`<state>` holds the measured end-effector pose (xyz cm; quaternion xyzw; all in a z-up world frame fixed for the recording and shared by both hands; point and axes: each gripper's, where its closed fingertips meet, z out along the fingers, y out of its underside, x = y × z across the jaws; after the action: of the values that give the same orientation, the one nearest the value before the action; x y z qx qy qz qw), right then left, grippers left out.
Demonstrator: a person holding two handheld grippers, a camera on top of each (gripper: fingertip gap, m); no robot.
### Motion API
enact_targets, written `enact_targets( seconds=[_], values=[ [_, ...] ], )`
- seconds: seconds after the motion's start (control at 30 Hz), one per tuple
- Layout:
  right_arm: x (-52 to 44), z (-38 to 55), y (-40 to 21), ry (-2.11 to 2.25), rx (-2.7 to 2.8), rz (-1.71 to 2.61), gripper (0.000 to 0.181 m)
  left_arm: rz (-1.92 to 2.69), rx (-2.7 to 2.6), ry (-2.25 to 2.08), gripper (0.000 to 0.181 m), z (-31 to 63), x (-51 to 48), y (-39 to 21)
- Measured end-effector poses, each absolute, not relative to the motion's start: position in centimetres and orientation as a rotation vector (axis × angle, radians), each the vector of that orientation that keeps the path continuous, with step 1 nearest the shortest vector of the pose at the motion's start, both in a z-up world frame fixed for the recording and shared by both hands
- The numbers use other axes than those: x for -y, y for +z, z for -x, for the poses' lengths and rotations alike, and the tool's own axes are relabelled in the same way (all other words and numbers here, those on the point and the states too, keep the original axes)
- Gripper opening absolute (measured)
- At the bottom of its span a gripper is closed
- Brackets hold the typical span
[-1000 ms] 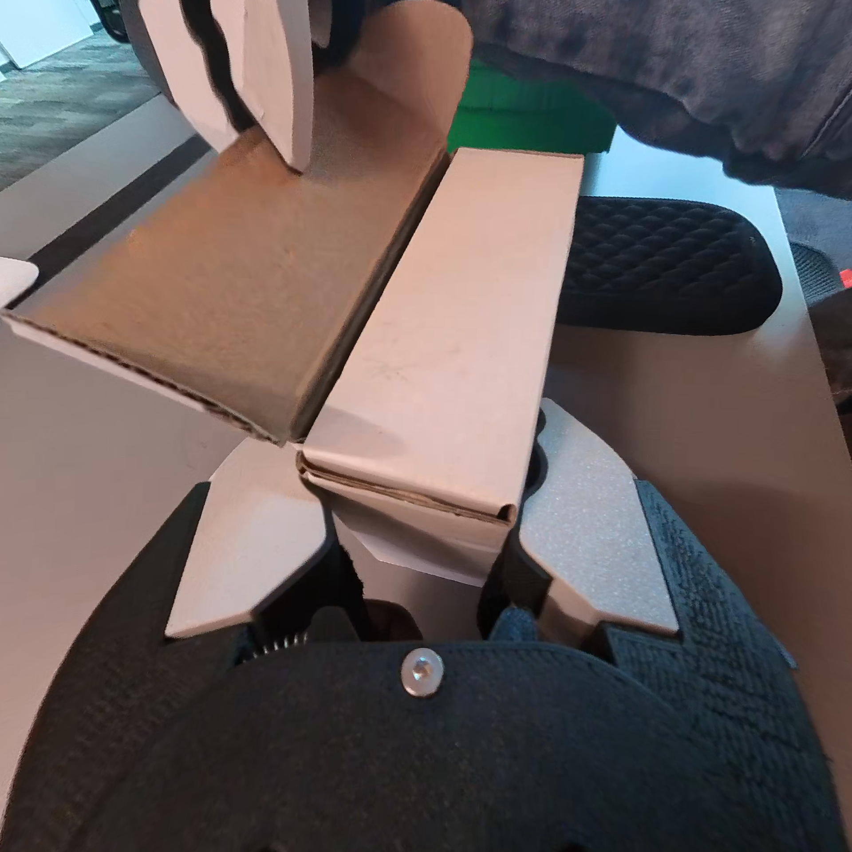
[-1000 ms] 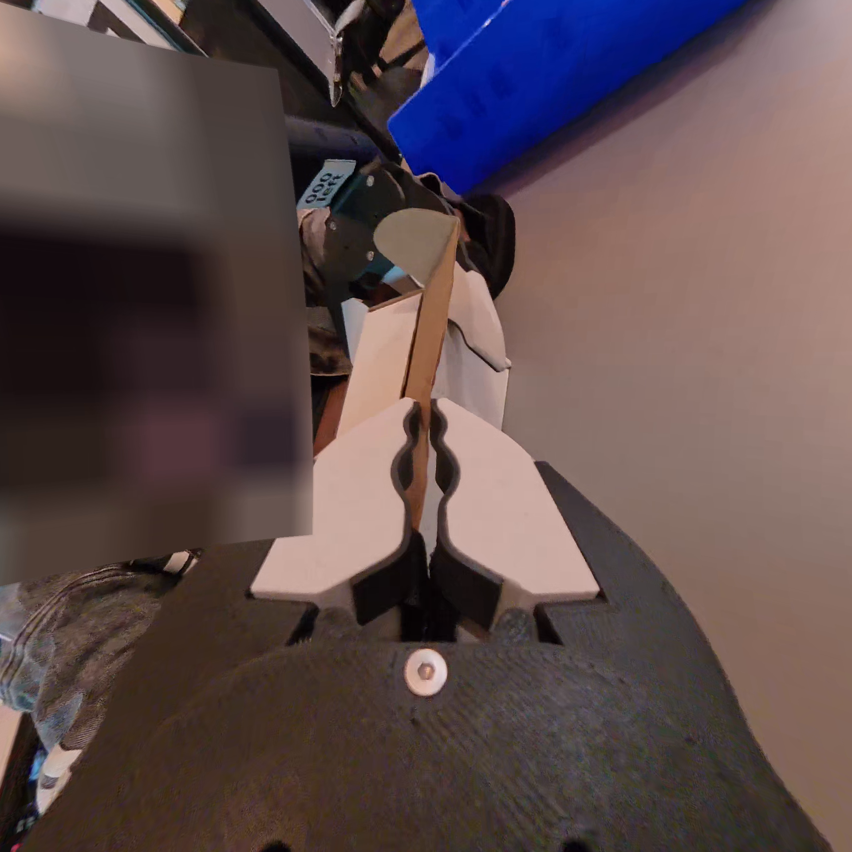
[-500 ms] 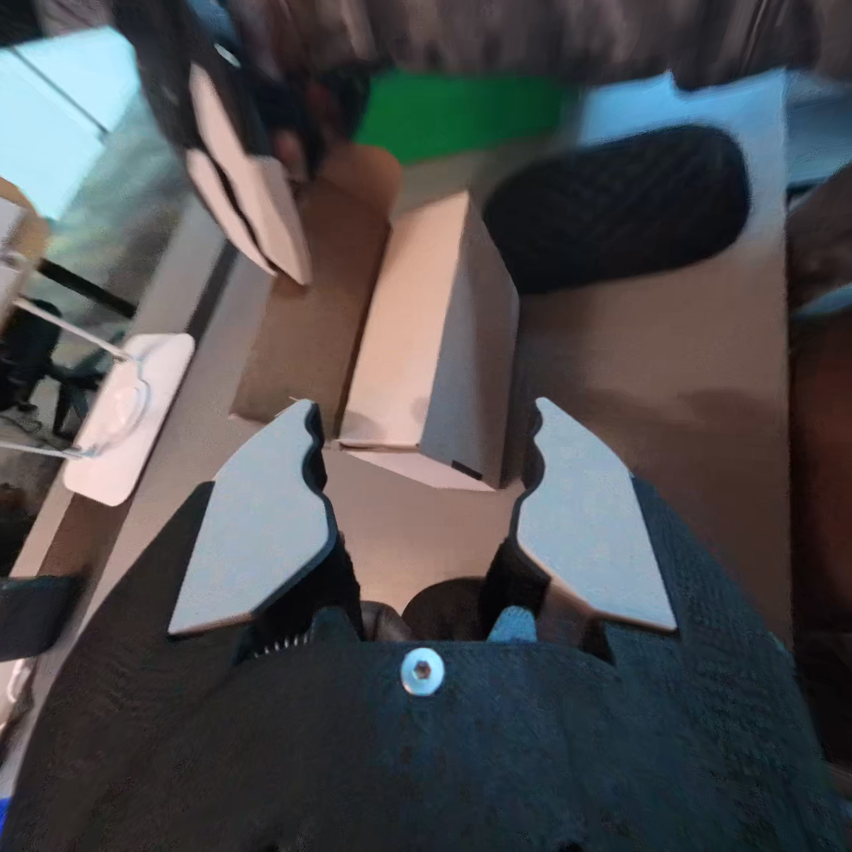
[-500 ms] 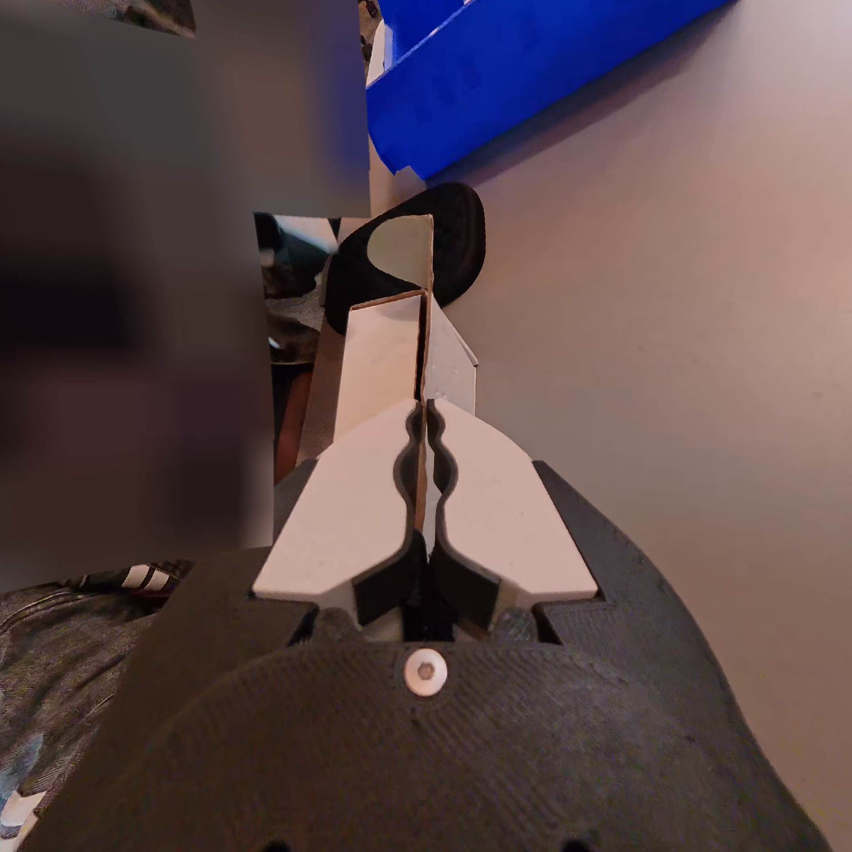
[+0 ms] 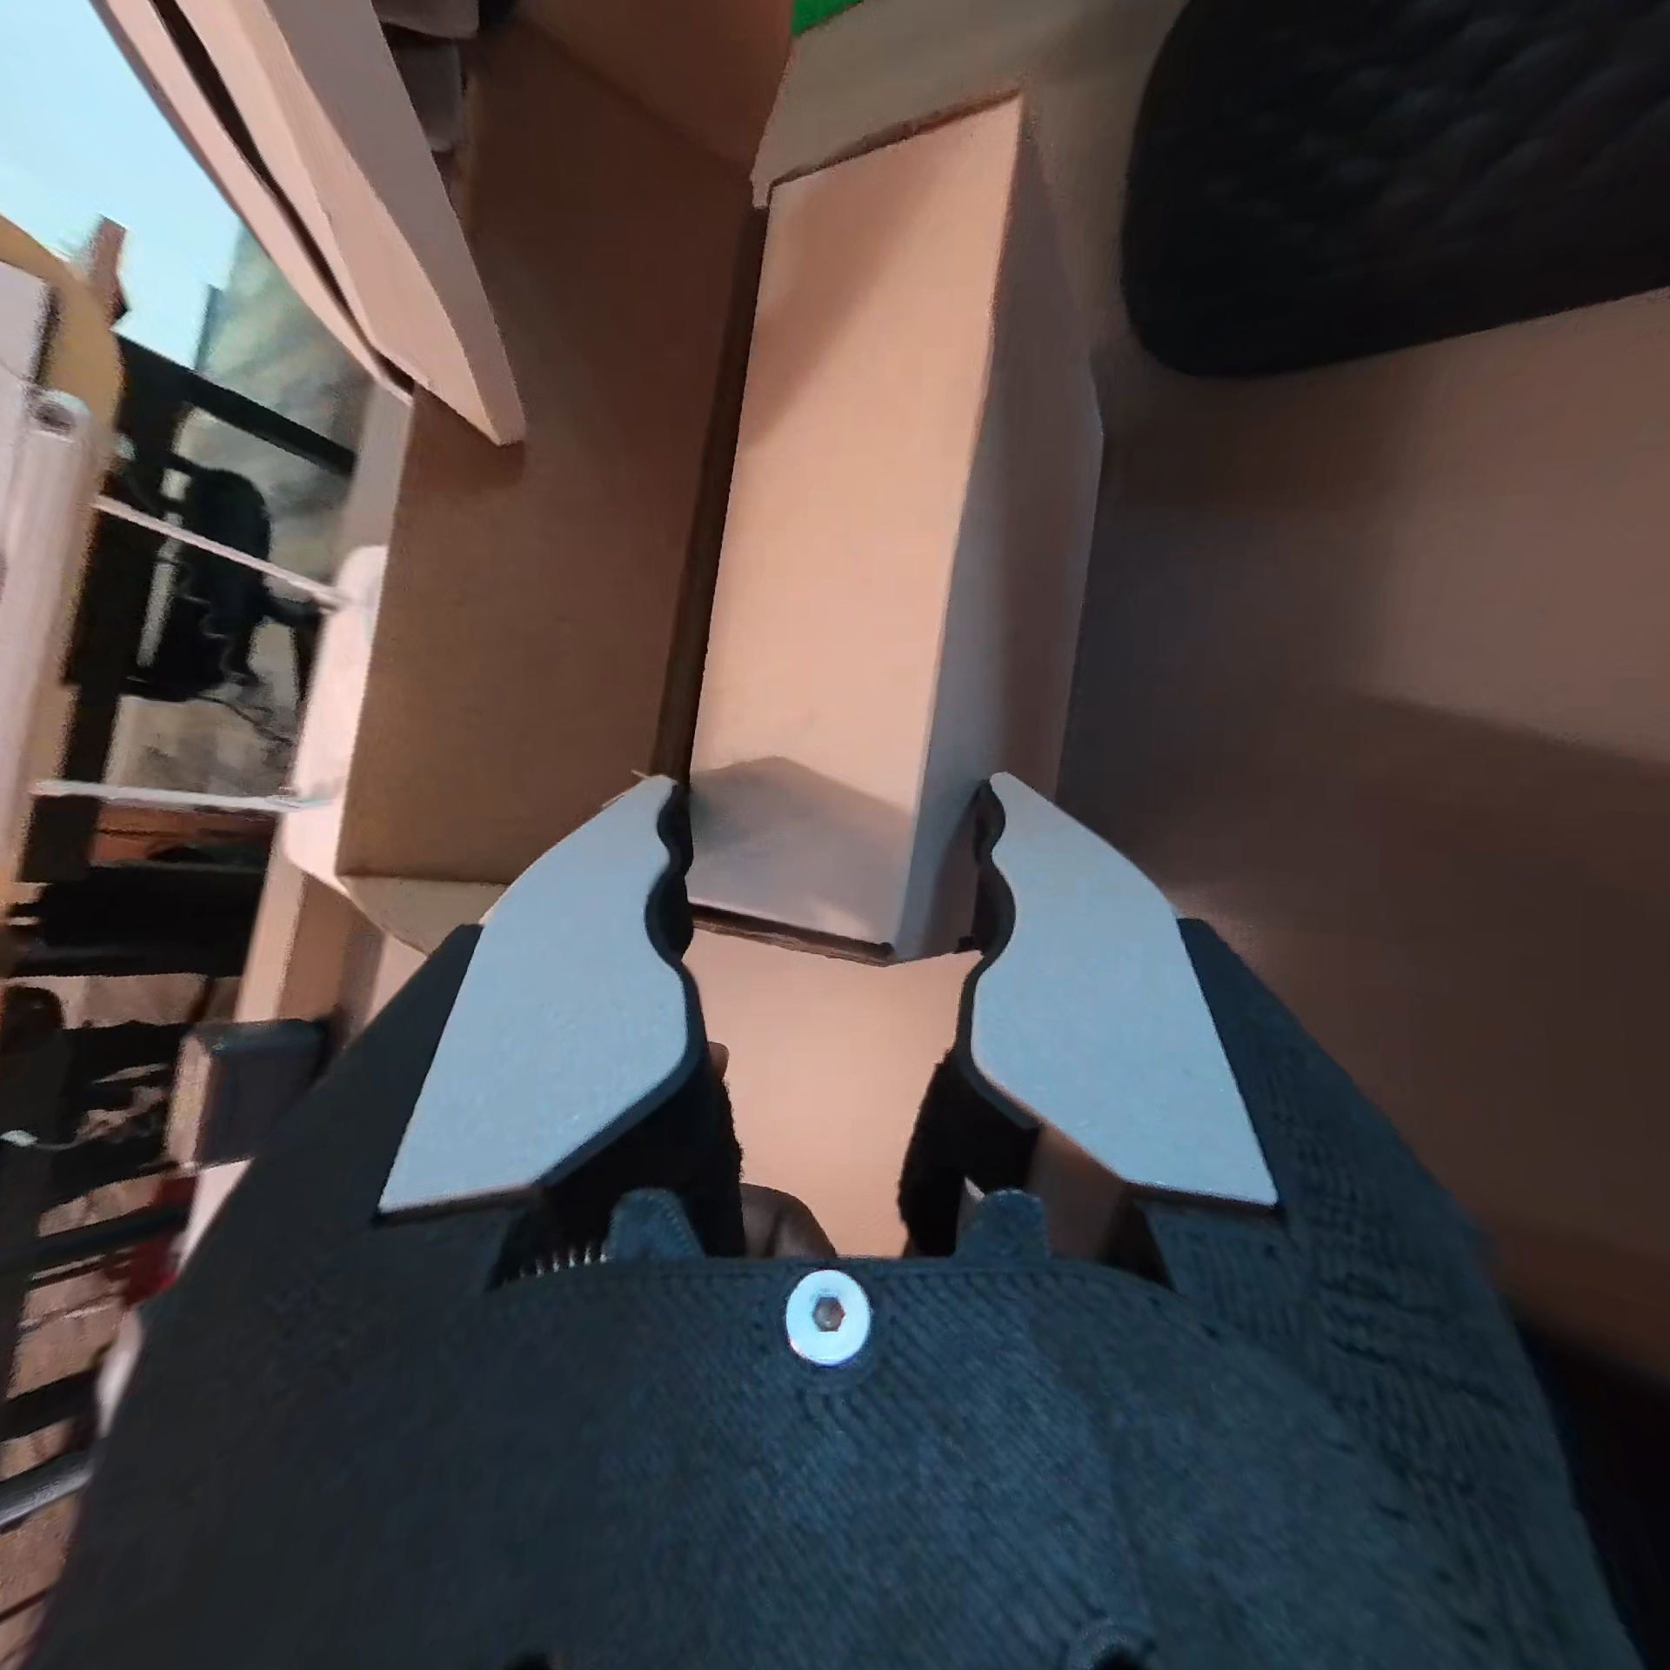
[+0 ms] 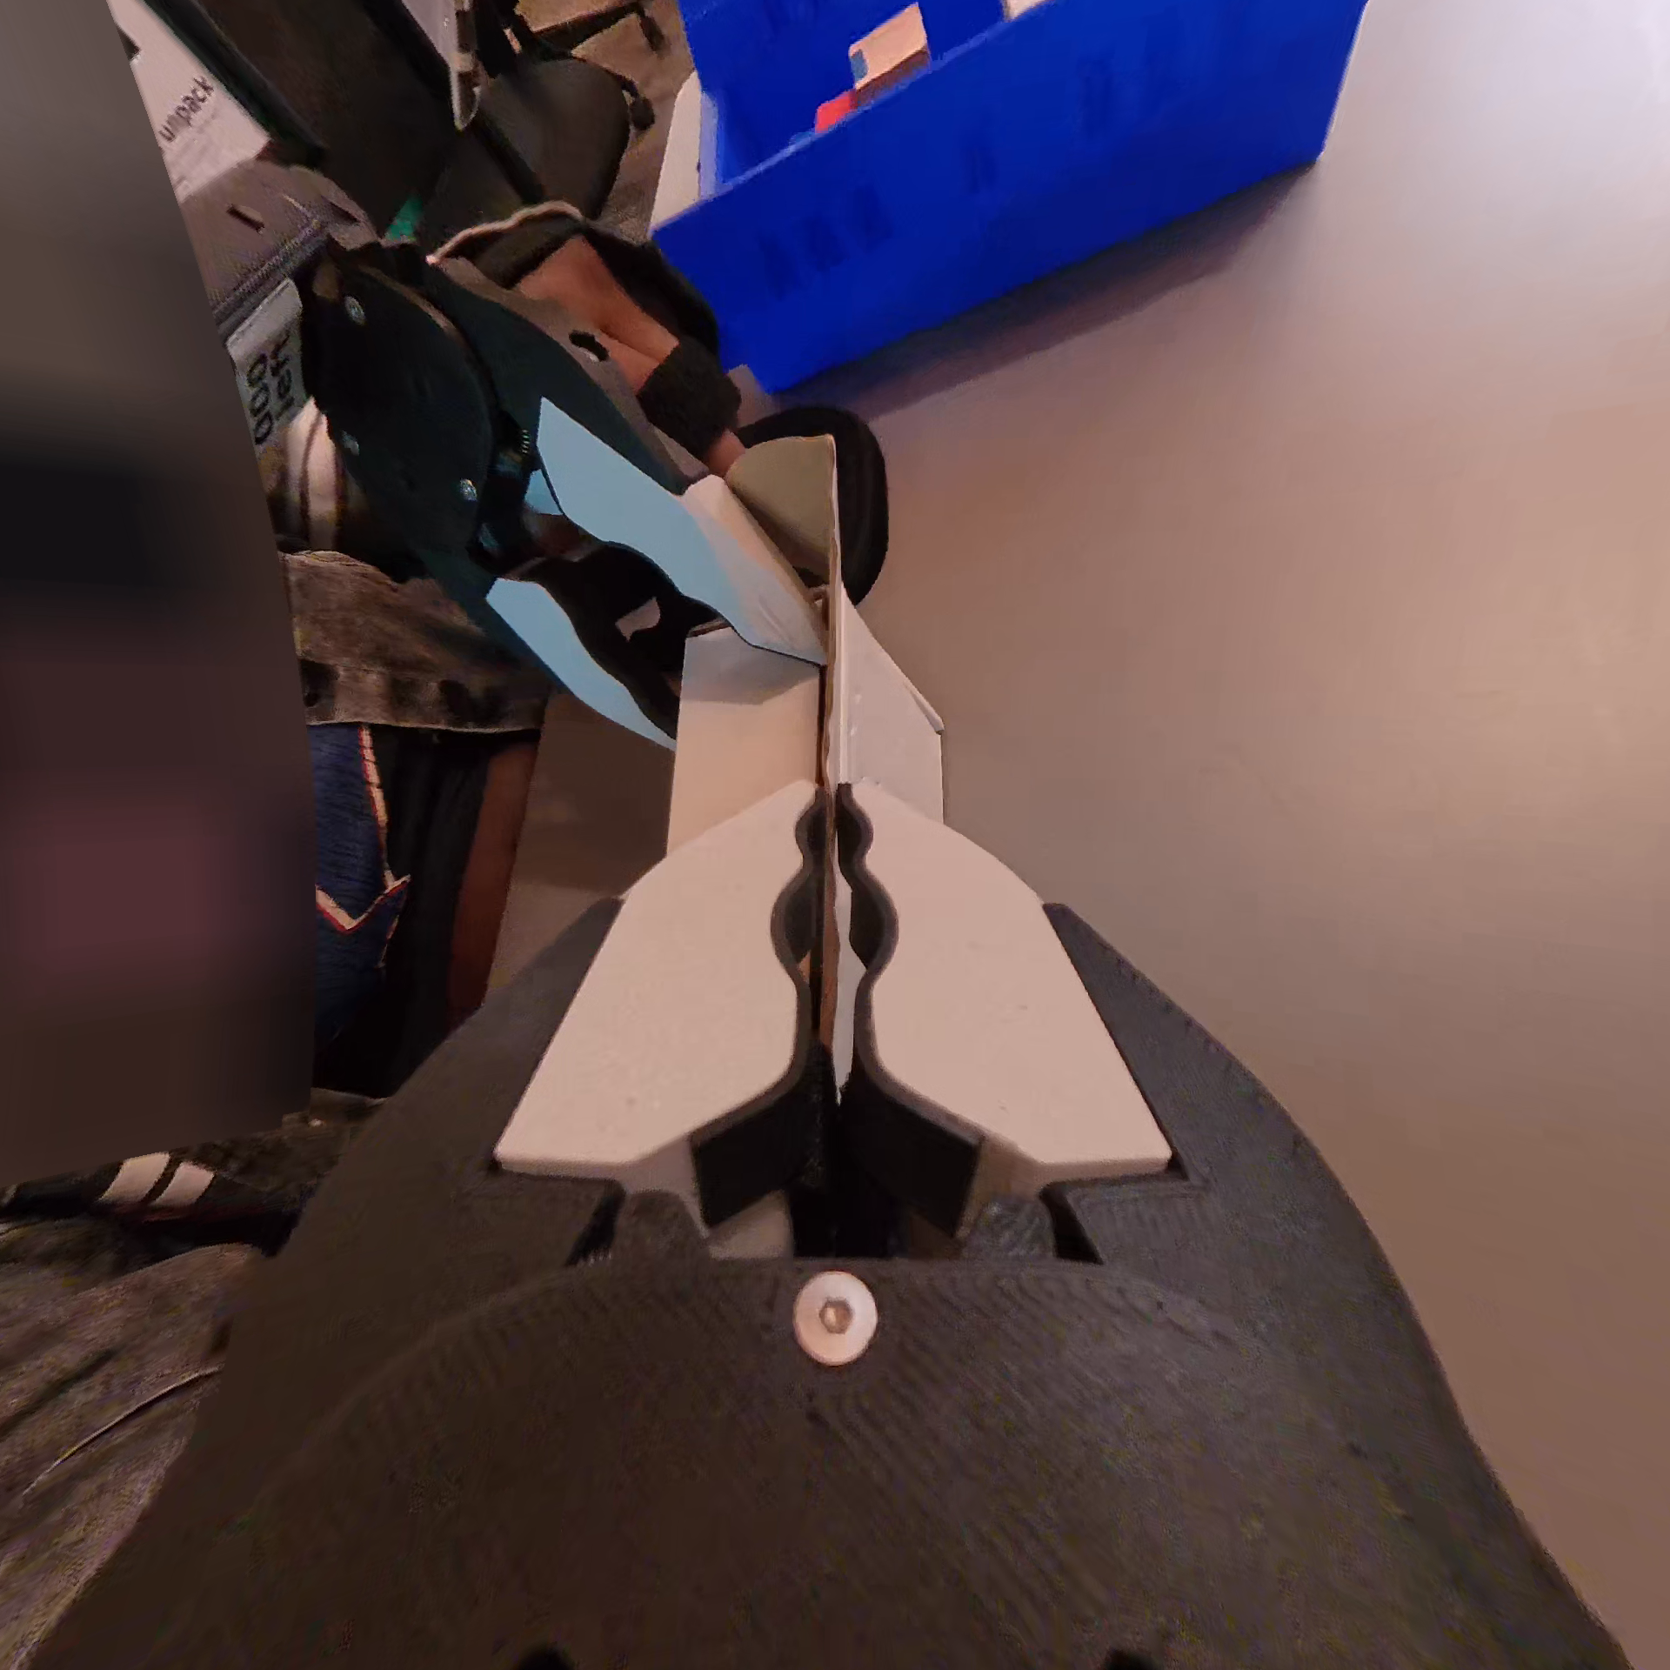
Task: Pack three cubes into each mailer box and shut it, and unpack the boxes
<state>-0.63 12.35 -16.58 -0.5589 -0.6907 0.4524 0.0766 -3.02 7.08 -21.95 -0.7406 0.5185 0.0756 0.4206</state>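
Cardboard mailer box [image 5: 867, 542] betw spread left claw [image 5: 831, 867]; right claw [image 6: 832, 804] pinches flap [image 6: 836, 633].

In the right wrist view, a white sticker [image 6: 269, 384] with dark printed characters sits on the side of the left gripper [image 6: 623, 623], and a grey box [image 6: 194, 117] behind it bears a printed word. The left wrist view shows no legible writing.
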Motion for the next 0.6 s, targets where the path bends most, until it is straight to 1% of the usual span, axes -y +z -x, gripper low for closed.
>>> enact_targets(
  seconds=[0.2,0.33,0.37,0.4,0.6],
  values=[
    [-14.4,1.9,-14.9,1.154,2.006,1.587,0.002,1.746,-1.287,0.224,0.055,3.4,-6.6,-21.3],
    [-14.7,2.1,-13.9,1.081,1.988,1.547,0.002,1.729,-1.308,0.075,0.052,2.6,-4.4,-21.1],
    [-14.6,2.2,-13.5,1.081,1.982,1.53,0.002,1.736,-1.31,0.016,0.045,2.4,-3.8,-21.1],
    [-14.4,2.2,-13.1,1.096,1.974,1.512,0.002,1.755,-1.314,-0.03,0.042,2.3,-3.5,-21.3],
    [-14.6,2.5,-11.9,1.028,1.954,1.462,0.002,1.911,-1.395,0.059,0.027,4.2,-4.4,-26.3]
  ],
)
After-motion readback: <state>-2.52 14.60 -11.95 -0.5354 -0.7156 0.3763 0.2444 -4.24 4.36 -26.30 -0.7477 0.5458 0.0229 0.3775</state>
